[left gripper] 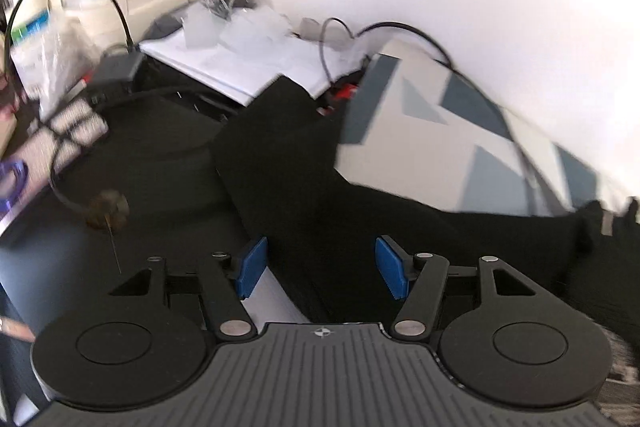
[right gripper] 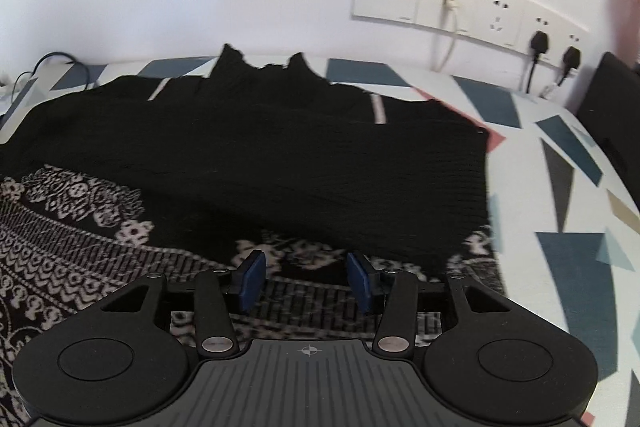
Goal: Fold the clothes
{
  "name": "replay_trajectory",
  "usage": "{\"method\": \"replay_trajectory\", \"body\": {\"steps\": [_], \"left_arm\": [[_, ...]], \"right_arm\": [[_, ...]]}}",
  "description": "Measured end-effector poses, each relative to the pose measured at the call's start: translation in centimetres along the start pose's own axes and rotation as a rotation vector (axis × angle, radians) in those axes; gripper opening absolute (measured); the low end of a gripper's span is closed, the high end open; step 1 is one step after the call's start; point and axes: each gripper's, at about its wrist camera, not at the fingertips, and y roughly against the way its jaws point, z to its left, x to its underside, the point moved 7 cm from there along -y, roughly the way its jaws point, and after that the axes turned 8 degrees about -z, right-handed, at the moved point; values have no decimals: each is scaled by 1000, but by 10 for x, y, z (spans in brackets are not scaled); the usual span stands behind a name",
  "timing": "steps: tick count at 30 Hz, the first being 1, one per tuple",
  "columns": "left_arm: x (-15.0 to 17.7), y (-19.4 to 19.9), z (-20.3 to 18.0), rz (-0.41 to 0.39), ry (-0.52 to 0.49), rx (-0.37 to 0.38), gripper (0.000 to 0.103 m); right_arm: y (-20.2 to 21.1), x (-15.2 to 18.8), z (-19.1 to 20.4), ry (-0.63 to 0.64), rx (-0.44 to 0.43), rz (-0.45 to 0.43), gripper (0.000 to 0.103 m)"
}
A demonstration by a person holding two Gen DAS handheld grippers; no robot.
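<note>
A black knit sweater [right gripper: 280, 155] lies spread on a bed with a geometric-patterned sheet [right gripper: 560, 187]. Its lower part has a black-and-white pattern [right gripper: 80, 227]. My right gripper [right gripper: 306, 281] is open, just above the patterned band near the sweater's right side. In the left wrist view a black sleeve [left gripper: 320, 187] stretches off the bed's edge [left gripper: 420, 147] toward a dark desk. My left gripper [left gripper: 320, 267] is open over this sleeve, with nothing between its blue pads [left gripper: 252, 265].
Wall sockets [right gripper: 472, 3] with plugged cables are behind the bed. A cluttered desk [left gripper: 140, 147] with a white board [left gripper: 240, 63], cables, a keyboard [left gripper: 60, 135] and plastic bags sits left of the bed.
</note>
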Motion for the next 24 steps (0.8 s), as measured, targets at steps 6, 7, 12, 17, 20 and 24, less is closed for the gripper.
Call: {"method": "replay_trajectory", "body": {"steps": [6,7,12,17,20,24], "left_arm": [[-6,6,13,-49,22,-12,10],[-7,8,16,-51,44,1,10],[-36,37,20,-139,222,100,10],[-69,98,-57,-316,136,345,10],[-63,132,-134,-353,-13,553,10],[-3,143,-239,-219,-223,762,10]], "right_arm": [[3,-3,4,-4,8,-8,43],[4,-4,1,-16,12,-11,43],[12,-5,-24,-78,43,-30,44],[22,-3,-56,-158,88,-52,44],[28,-2,-75,-227,105,-64,44],[33,0,-93,-310,103,-70,44]]}}
